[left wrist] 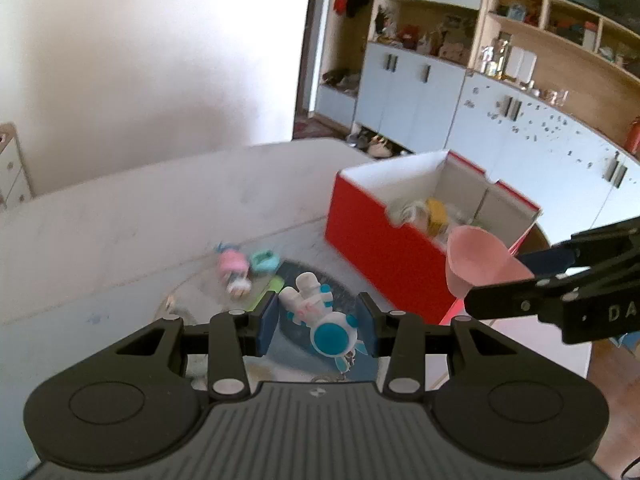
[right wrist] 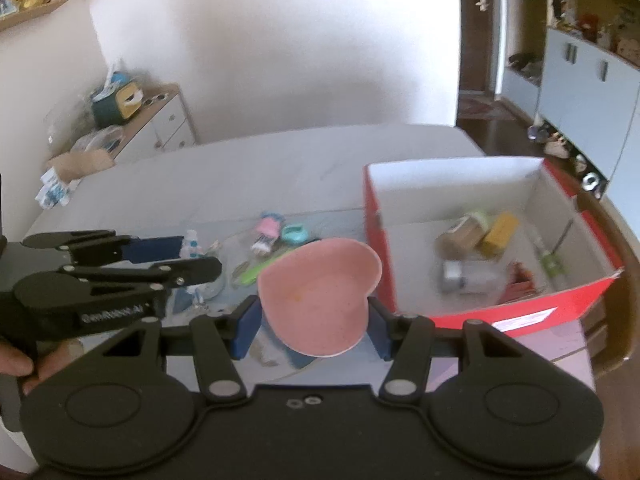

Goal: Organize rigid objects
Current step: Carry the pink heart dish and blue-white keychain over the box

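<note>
Both grippers loaded, box part-filled

Left gripper (left wrist: 316,322) grasps a toy figure (left wrist: 320,316); right gripper (right wrist: 312,330) grasps a pink dish (right wrist: 320,300), near the red box (right wrist: 460,312). Several items already inside; a few toys (right wrist: 276,236) remain on the surface (right wrist: 240,184).

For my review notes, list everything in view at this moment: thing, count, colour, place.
Box: 1, red outside, white inside, on the table, right.
Items in the box: several, yellow, brown, grey, green; blurred.
Astronaut figure: 1, white and blue, in the left tool.
Heart-shaped dish: 1, pink, in the right tool.
Doll: 1, pink, lying on the table.
Small teal item: 1, beside the doll.
Table: 1, white.
Cabinets: white doors, wooden shelves, background.
Left tool: 1, black, blue pads.
Right tool: 1, black, blue pads.
</note>
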{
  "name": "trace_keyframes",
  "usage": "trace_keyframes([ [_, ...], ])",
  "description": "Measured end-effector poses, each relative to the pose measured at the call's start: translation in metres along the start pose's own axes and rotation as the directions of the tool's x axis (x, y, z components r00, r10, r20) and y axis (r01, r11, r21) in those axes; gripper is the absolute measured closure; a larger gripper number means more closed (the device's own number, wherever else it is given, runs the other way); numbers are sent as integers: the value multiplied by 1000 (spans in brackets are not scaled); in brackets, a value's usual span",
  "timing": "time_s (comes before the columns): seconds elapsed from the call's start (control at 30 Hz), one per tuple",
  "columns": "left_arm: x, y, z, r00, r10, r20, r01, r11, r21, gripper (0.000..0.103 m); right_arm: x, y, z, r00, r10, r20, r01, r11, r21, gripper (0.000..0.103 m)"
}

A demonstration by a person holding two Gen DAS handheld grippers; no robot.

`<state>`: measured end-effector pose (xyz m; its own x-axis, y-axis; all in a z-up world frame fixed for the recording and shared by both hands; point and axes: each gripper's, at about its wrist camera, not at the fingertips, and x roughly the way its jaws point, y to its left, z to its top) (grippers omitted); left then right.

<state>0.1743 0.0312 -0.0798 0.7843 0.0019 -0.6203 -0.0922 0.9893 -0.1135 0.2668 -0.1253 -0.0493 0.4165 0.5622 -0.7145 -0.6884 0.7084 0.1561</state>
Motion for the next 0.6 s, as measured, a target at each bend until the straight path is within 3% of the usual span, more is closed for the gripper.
trace_keyframes([
  [0.3,-2,-28,52,996,-84,37,82,994,67,61,-17,-35,17,996,-66,52,64,997,38,48],
  [0.6,22,-74,93,988,-154,8,150,974,171,61,-10,-75,34,990,-125,71,119,990,72,48],
])
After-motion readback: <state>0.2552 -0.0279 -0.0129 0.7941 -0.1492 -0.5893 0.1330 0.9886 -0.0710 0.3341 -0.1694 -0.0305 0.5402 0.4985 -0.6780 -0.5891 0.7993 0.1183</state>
